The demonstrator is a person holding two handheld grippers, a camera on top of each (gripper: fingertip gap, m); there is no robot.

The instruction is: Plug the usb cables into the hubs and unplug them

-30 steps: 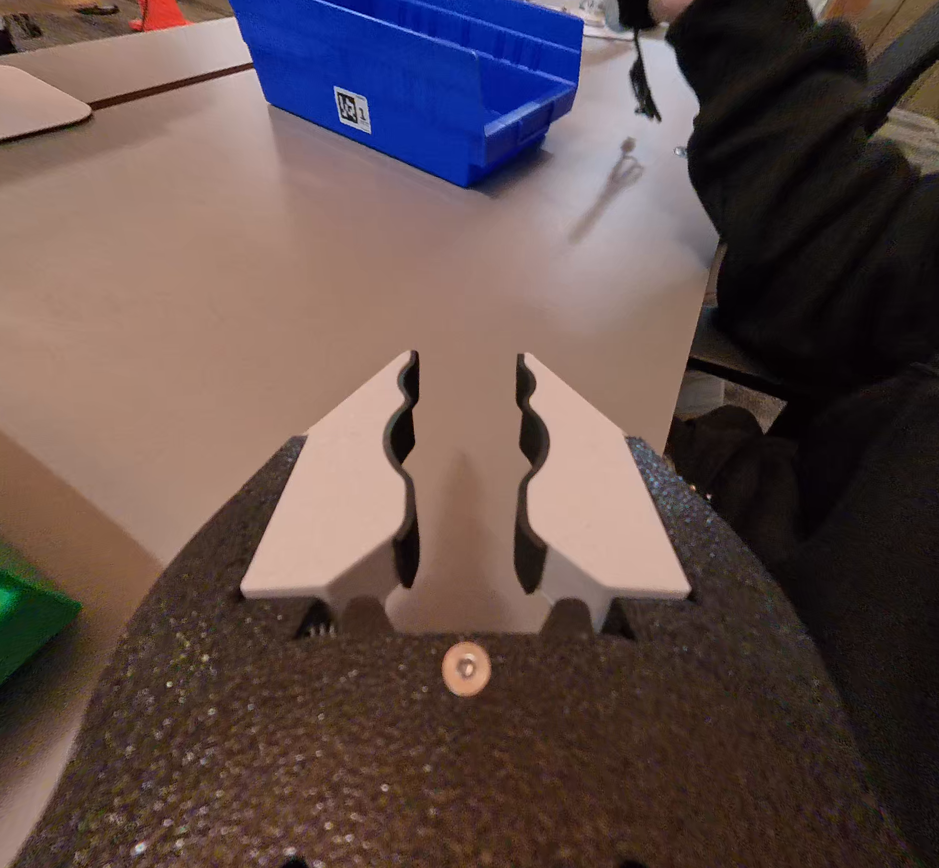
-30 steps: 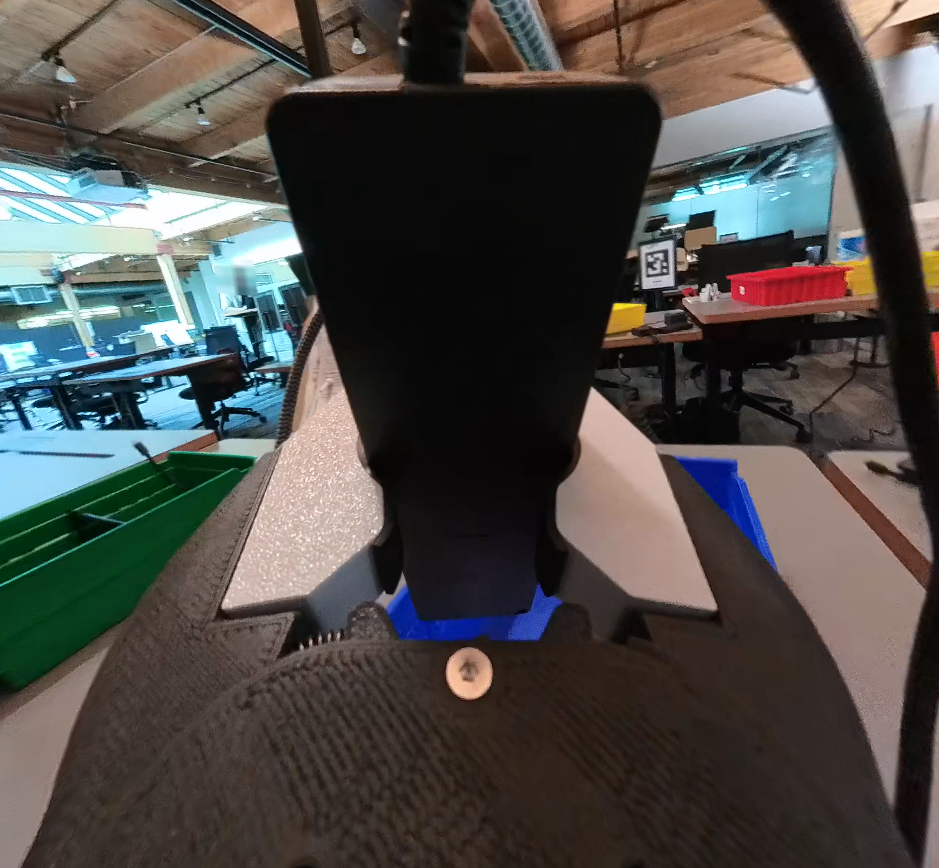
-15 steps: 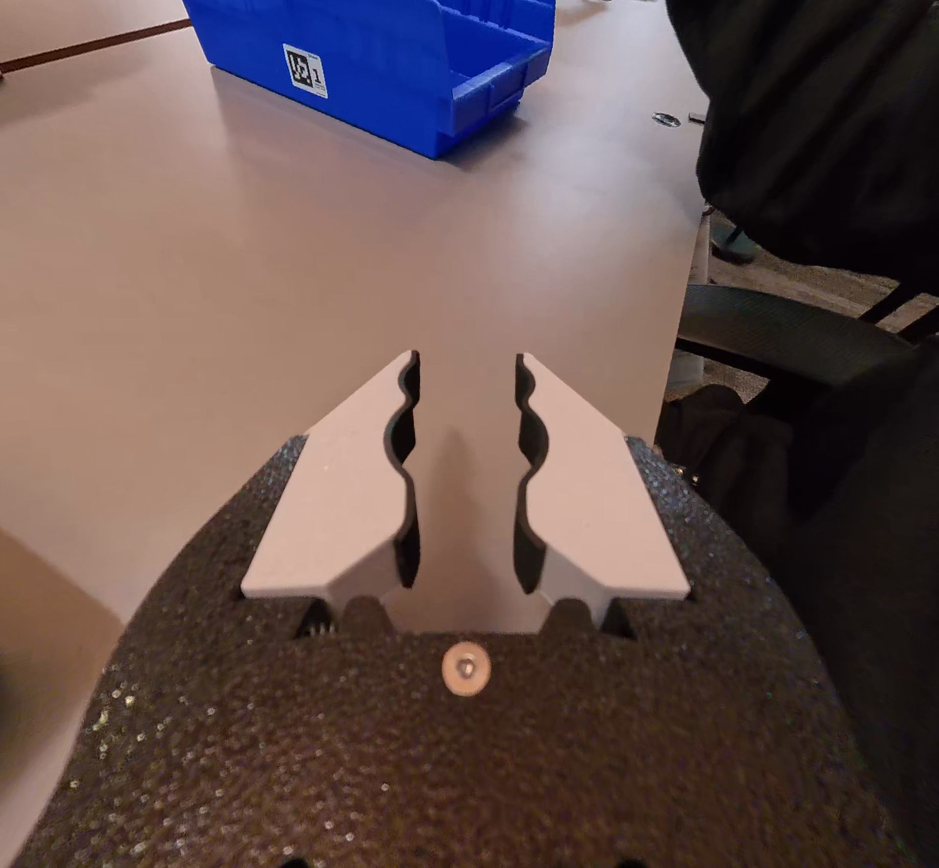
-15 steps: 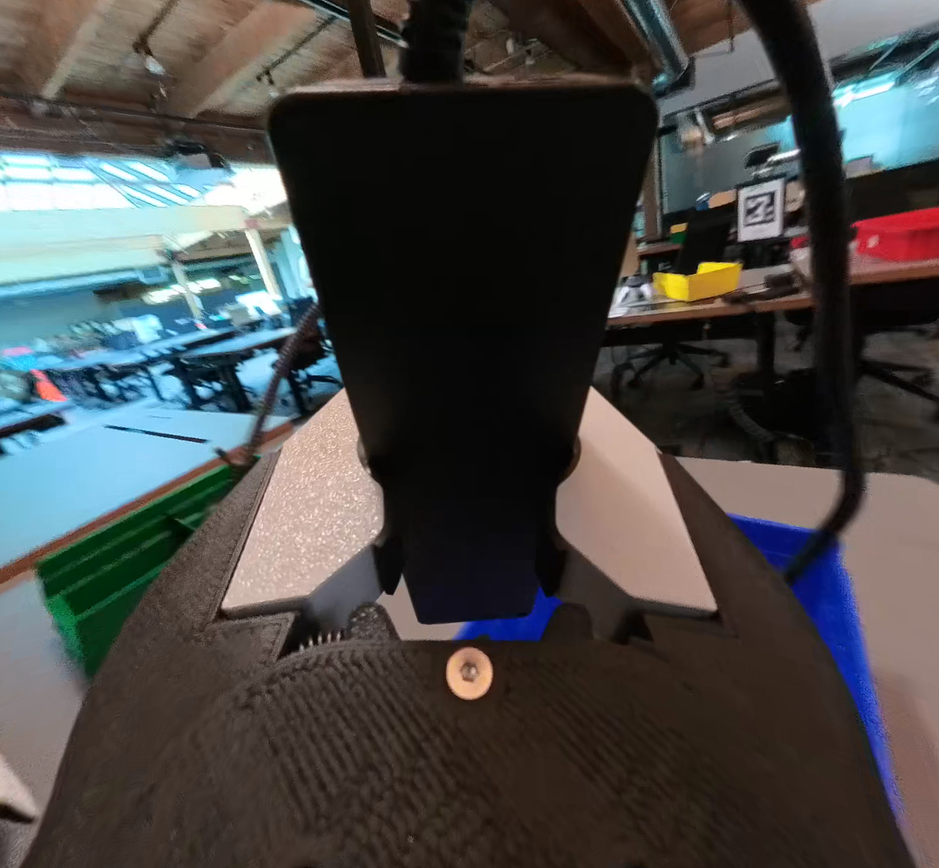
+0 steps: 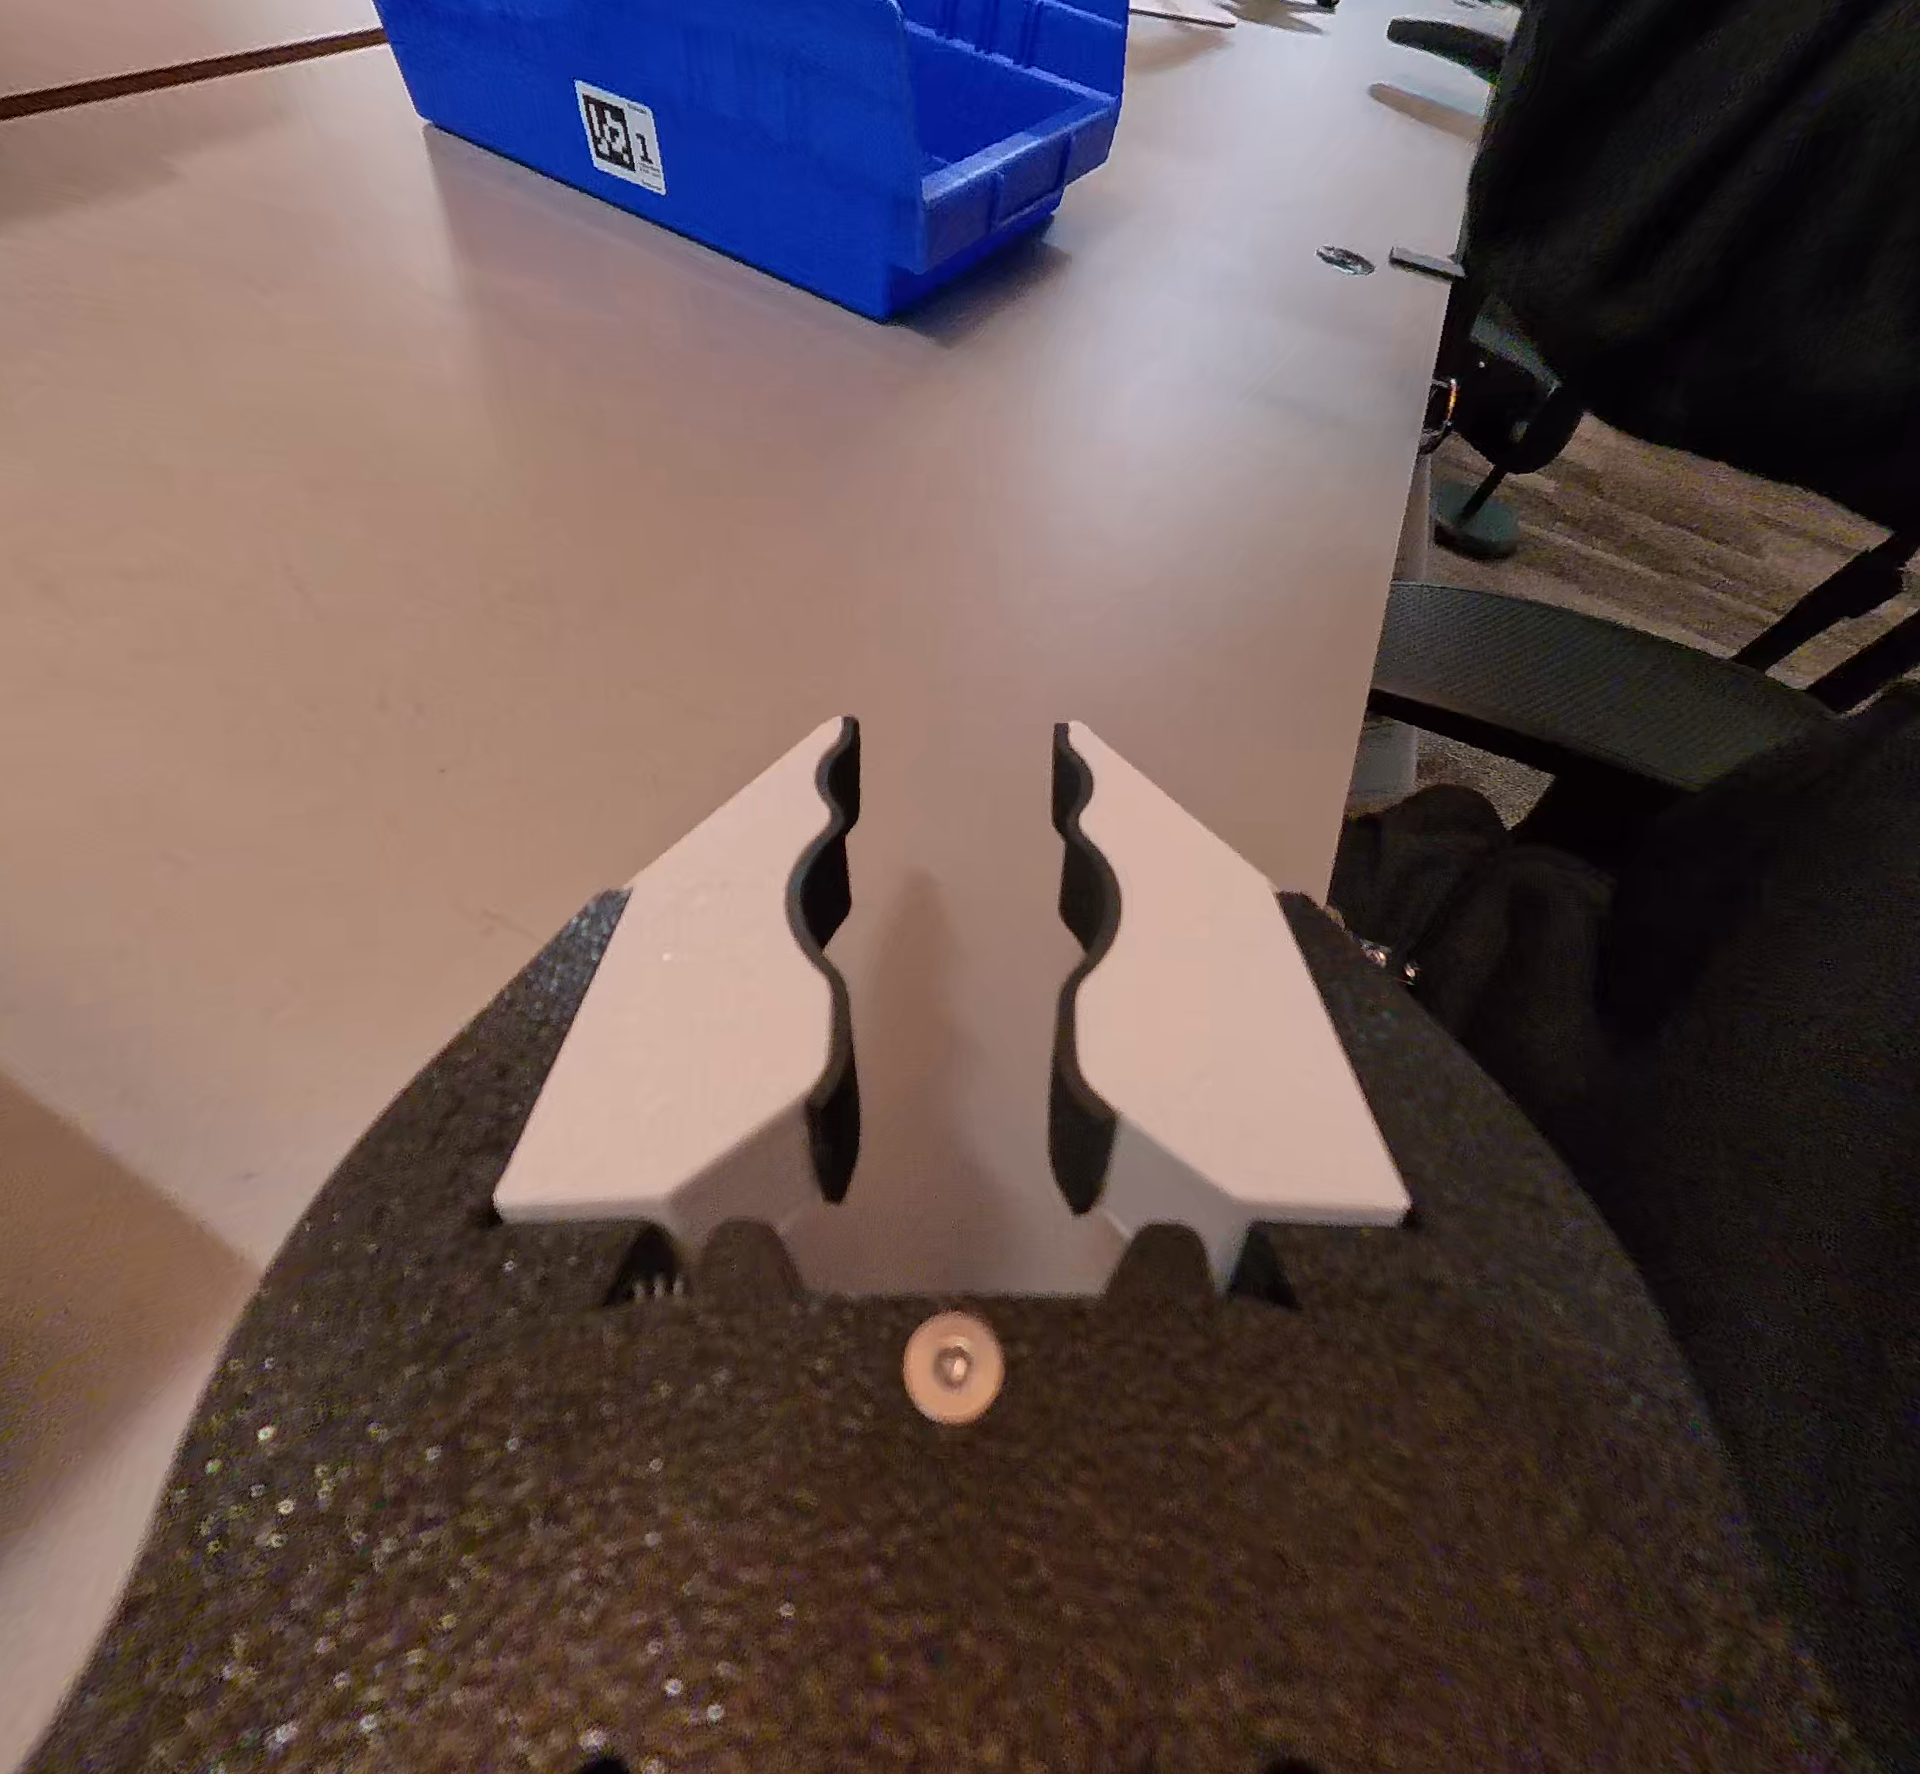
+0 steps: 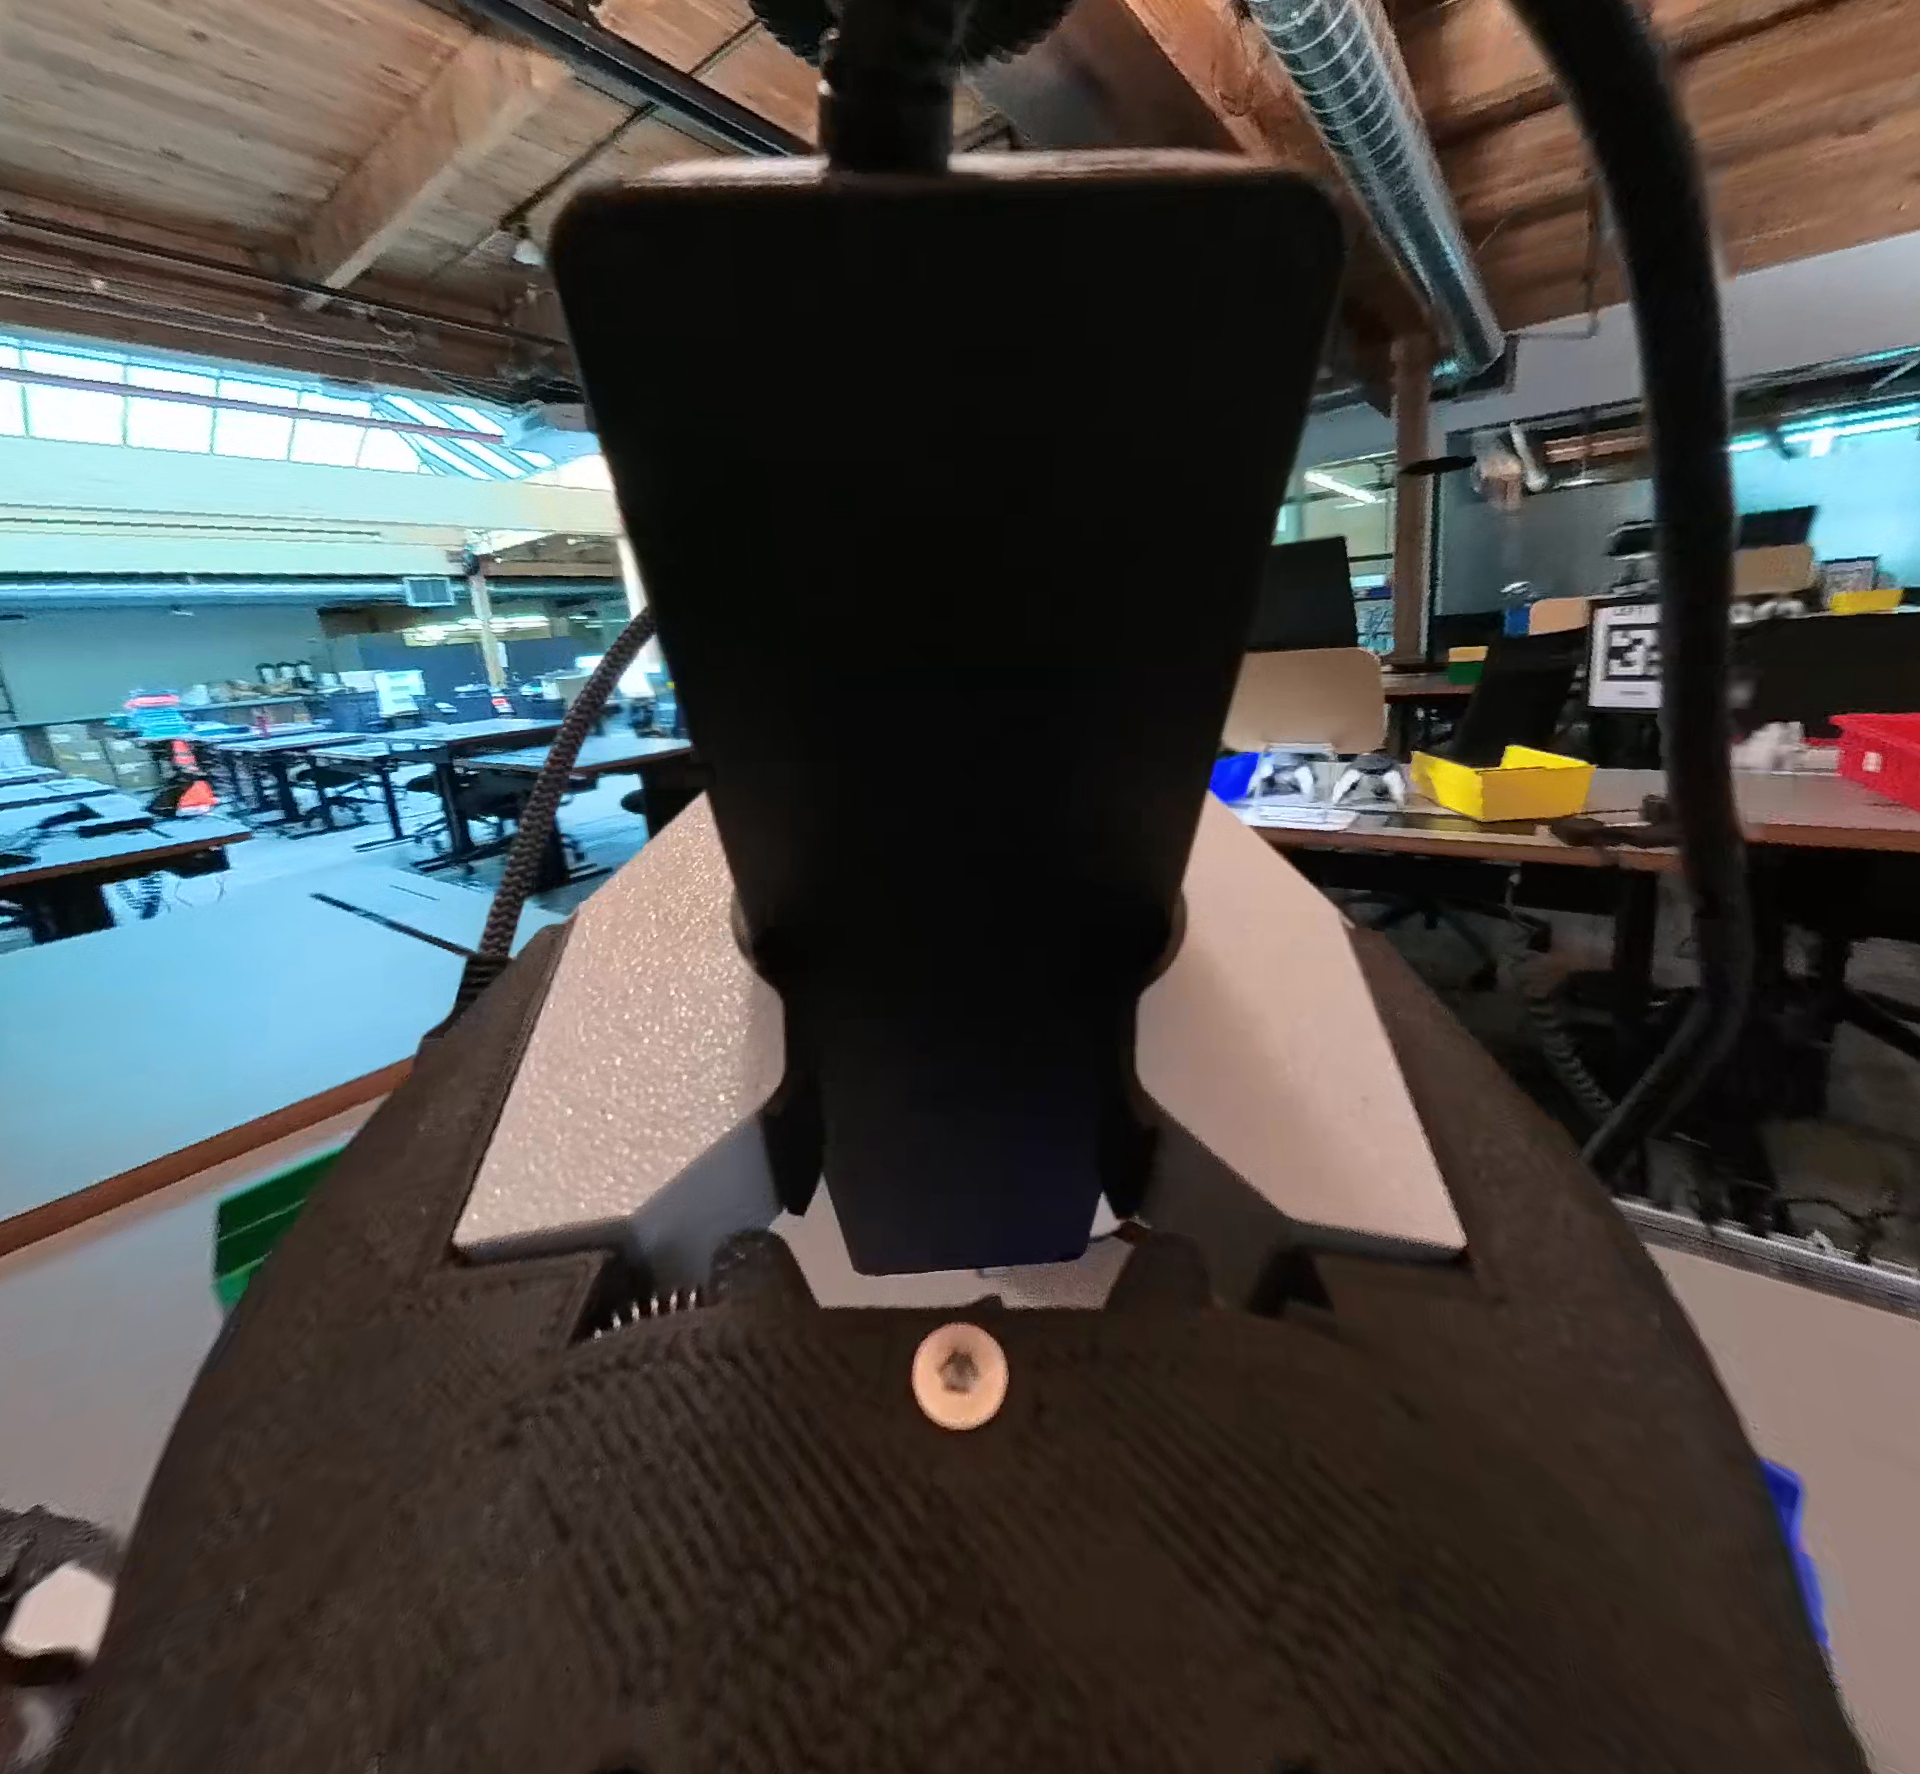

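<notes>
My right gripper [image 6: 961, 903] is shut on a flat black USB hub [image 6: 951, 581] and holds it up in the air, facing the room. The hub's thick black cable [image 6: 1688, 477] leaves its far end and loops down on the right. A thinner braided cable [image 6: 540, 810] hangs at the left of the fingers. My left gripper [image 5: 956, 737] is open and empty, low over the table [image 5: 416, 529] near its right edge. No cable or hub shows in the left wrist view.
A blue bin [image 5: 748, 41] with a square tag stands at the back of the table. A person's dark sleeve [image 5: 1704, 166] and a chair [image 5: 1579, 675] are to the right. A green bin's corner [image 6: 265, 1236] and blue bin's edge [image 6: 1792, 1527] show in the right wrist view.
My right gripper has tilted up and turned with the hub; the green bin has slid almost out of view. My left gripper has moved and tilted down; the other gripper has left its view.
</notes>
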